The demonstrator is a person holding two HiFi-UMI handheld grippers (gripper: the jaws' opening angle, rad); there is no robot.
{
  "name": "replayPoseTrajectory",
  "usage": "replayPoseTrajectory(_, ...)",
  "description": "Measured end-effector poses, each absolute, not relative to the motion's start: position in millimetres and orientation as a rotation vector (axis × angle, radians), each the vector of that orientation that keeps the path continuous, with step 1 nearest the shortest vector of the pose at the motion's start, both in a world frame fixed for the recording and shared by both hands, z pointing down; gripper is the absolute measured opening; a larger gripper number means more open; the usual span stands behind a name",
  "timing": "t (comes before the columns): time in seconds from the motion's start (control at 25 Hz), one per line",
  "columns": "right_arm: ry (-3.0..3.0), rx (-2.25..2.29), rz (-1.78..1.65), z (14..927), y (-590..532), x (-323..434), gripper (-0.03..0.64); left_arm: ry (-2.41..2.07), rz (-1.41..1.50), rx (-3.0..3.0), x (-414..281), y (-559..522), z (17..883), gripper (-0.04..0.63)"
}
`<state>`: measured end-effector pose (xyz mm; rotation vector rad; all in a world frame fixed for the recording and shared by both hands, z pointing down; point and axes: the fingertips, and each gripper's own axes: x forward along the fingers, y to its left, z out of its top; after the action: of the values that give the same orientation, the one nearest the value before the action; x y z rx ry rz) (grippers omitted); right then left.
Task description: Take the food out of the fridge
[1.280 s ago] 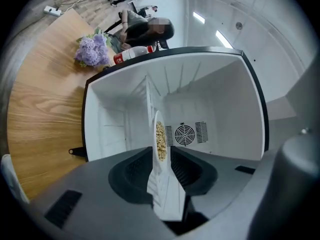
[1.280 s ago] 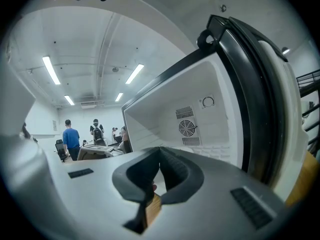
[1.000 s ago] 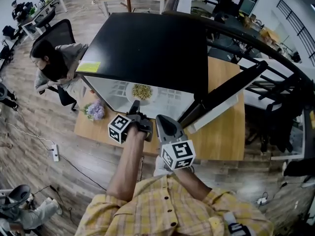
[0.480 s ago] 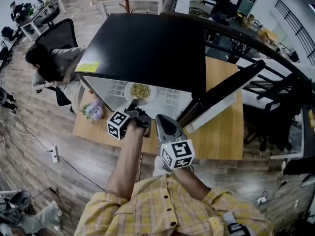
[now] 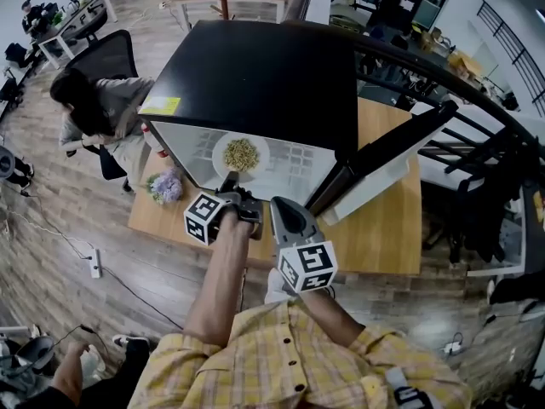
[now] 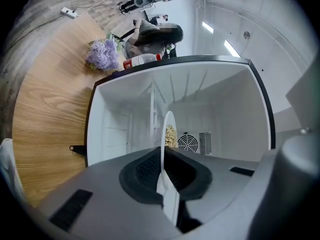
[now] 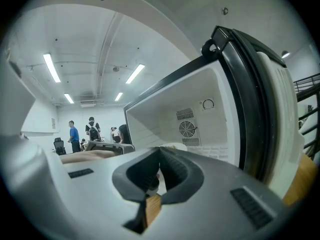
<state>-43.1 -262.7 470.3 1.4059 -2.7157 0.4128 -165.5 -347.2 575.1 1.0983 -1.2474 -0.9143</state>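
1. Inside the open fridge [image 5: 255,75], the left claw [image 5: 232,184] is pinching the near rim of the plate [image 5: 219,154] holding food [image 5: 242,154].
2. Outside, the right claw [image 5: 283,217] is hovering, pressed together and empty.
3. Plate is looking stiff and breakable, so rim-holding and keeping it level should suit.

A pale wood-plank floor [image 5: 60,220] spreads left of the left gripper [image 5: 232,181], a light wooden table [image 5: 383,237] extends right of the right gripper [image 5: 277,204], a black office chair [image 5: 102,58] stands far ahead-left, a black railing [image 5: 504,25] runs far right, and strip lights [image 7: 51,67] glow overhead.
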Motion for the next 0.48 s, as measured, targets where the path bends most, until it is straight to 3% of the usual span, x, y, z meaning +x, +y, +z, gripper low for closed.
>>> replayPoseTrajectory(0.48, -2.723, 1.432, 0.384, 461.9, -231.7, -40.8, 0.008, -1.248, -0.927, 1.106, -164.6, -302.0, 564.0, 0.015)
